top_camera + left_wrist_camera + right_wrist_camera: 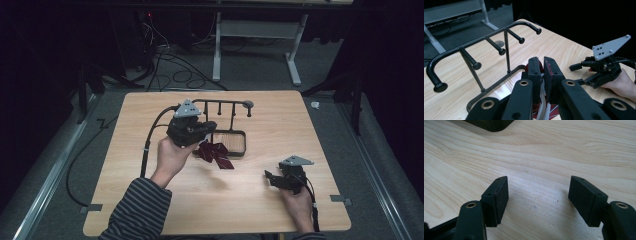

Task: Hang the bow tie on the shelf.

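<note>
A dark red cloth with pale stripes [216, 154] hangs from my left gripper [202, 142], just above the table in front of the black peg rack [225, 106]. In the left gripper view the jaws are shut on this cloth [539, 65], and my left gripper [542, 61] points toward the rack [486, 41] with its several knobbed pegs. My right gripper [270, 178] rests low at the right of the table, held by a hand. Its jaws stand open over bare wood, with nothing between them in the right gripper view [537, 188]. It also shows open in the left gripper view [575, 74].
The rack's black wire base [239, 145] lies on the wooden table [150, 200] just right of the cloth. A striped sleeve [137, 210] comes in at the bottom left. Cables trail off both grippers. A table leg frame [217, 45] stands on the floor beyond.
</note>
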